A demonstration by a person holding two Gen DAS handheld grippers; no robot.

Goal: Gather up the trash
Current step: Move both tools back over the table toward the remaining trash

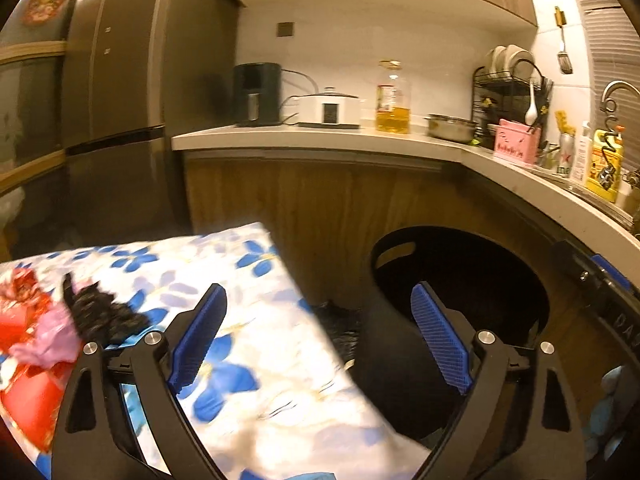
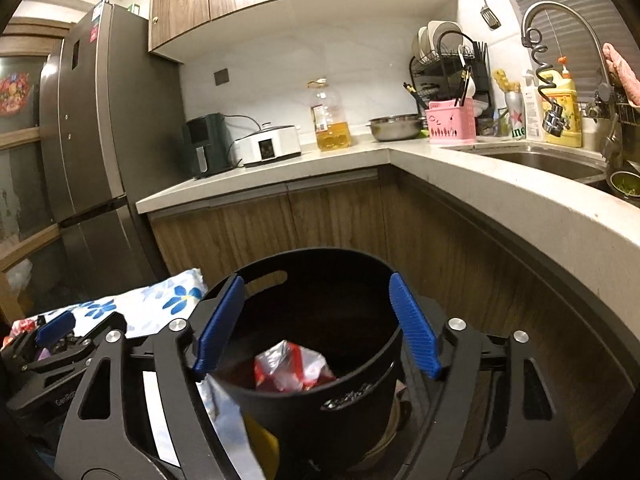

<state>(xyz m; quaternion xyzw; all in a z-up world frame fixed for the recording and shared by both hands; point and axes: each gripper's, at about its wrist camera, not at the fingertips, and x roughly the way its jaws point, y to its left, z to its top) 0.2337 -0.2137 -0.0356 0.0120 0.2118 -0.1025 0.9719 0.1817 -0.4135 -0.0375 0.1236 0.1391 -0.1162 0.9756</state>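
Both grippers spread wide and empty over a black bin with trash inside it.

The right gripper (image 2: 316, 322) hangs above the black bin (image 2: 360, 394), its blue pads wide apart with nothing between them; a crumpled red-and-white wrapper (image 2: 294, 368) lies inside the bin, directly below the gap; the left gripper (image 1: 320, 338) is likewise wide open and holds nothing, one finger over the flowered cloth (image 1: 256, 344) and the other over the bin's dark mouth; on the cloth's far left lie a black crumpled scrap (image 1: 100, 308), a lilac piece (image 1: 52, 340) and something red (image 1: 24, 396), perhaps packaging, though the blur there makes it hard to say; the bin stands on the floor against the wooden cabinets (image 2: 332, 216), under the corner of the pale countertop (image 2: 500, 188), just beside the cloth.
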